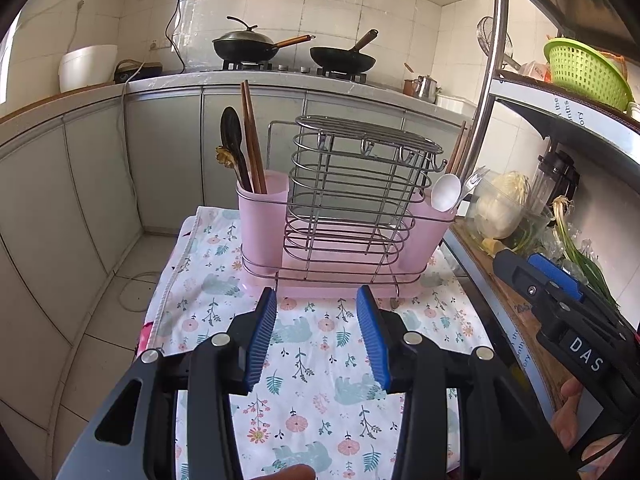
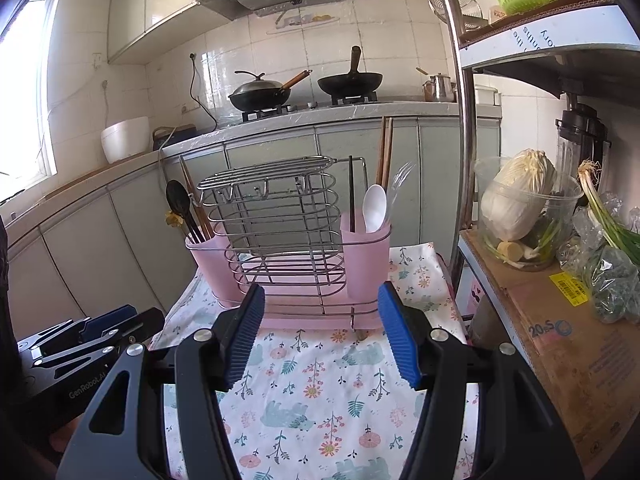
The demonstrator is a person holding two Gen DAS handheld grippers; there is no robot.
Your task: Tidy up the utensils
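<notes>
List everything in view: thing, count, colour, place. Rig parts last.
utensil rack: 1, chrome wire on pink tray, on the floral cloth
pink cups: 2, one at each rack end
black spoon: 1, left cup
white spoon: 1, right cup
clear fork: 1, right cup
brown chopsticks: in both cups, count unclear
woks: 2, black, on the stove
green colander: 1, upper shelf
cabbage: 1, pale, in a clear tub on the lower shelf
left gripper: jaws open, empty
right gripper: jaws open, empty

Bare cloth (image 1: 320, 360) before rack (image 1: 344, 184); shelf post (image 1: 490, 80) alongside
</notes>
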